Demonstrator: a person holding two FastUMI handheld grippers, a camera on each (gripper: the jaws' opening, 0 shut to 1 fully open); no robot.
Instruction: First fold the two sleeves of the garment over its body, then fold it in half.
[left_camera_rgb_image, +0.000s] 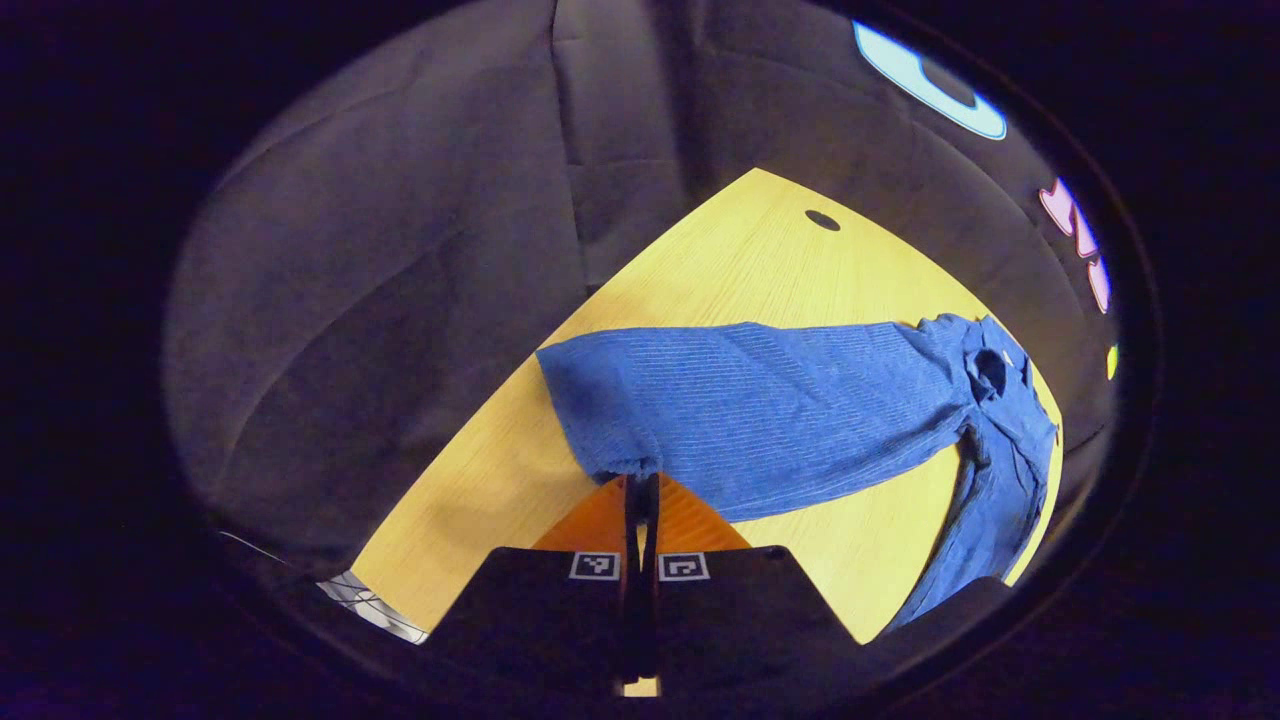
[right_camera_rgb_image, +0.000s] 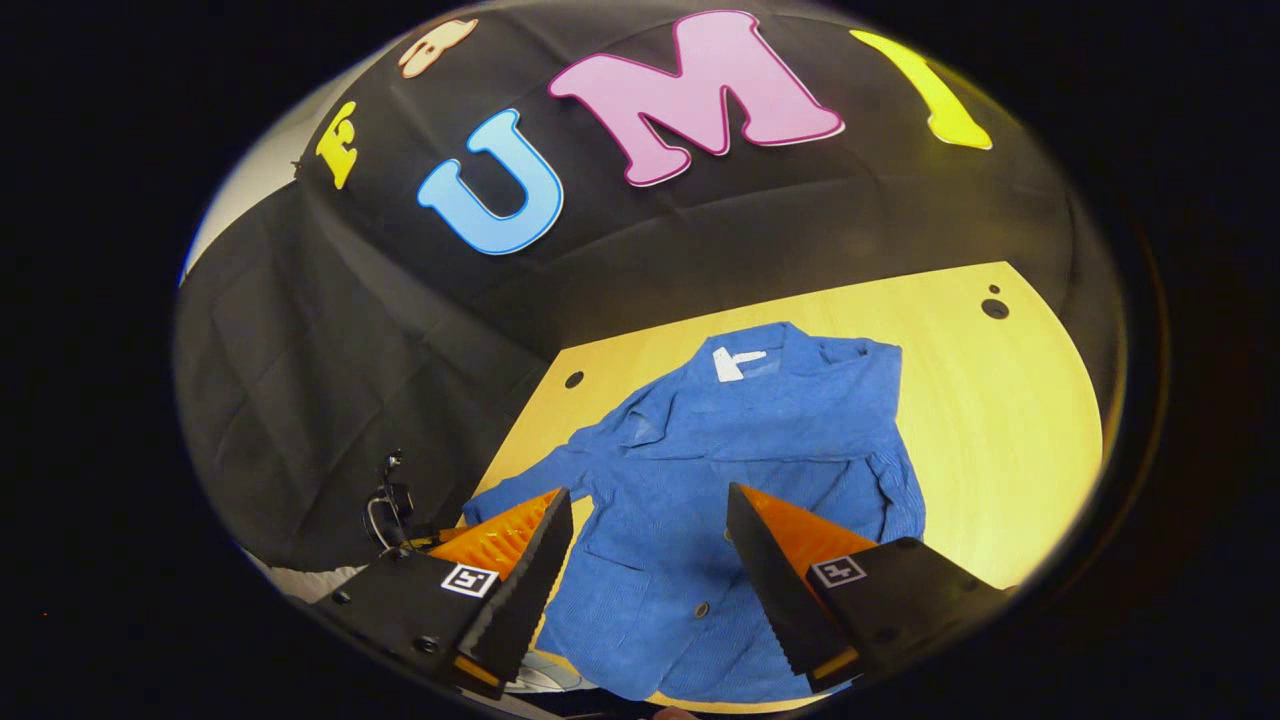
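A blue jacket (right_camera_rgb_image: 740, 440) lies flat on the yellow wooden table (right_camera_rgb_image: 1000, 400), collar and white label (right_camera_rgb_image: 735, 362) at the far side. My right gripper (right_camera_rgb_image: 648, 515) hovers open above the jacket's lower front, fingers wide apart with nothing between them. One sleeve (right_camera_rgb_image: 525, 482) runs out toward the lower left in the right gripper view. In the left gripper view that sleeve (left_camera_rgb_image: 760, 410) stretches from the jacket body (left_camera_rgb_image: 1005, 440) across the table (left_camera_rgb_image: 740, 260). My left gripper (left_camera_rgb_image: 641, 485) is shut on the sleeve's cuff (left_camera_rgb_image: 625, 462), at the cuff's near edge.
The booth's black cloth wall rises behind the table. Round holes (right_camera_rgb_image: 574, 380) (right_camera_rgb_image: 994, 308) mark the table's far corners; another hole (left_camera_rgb_image: 822, 220) shows in the left gripper view. A small dark device with a cable (right_camera_rgb_image: 388, 505) sits left of the table.
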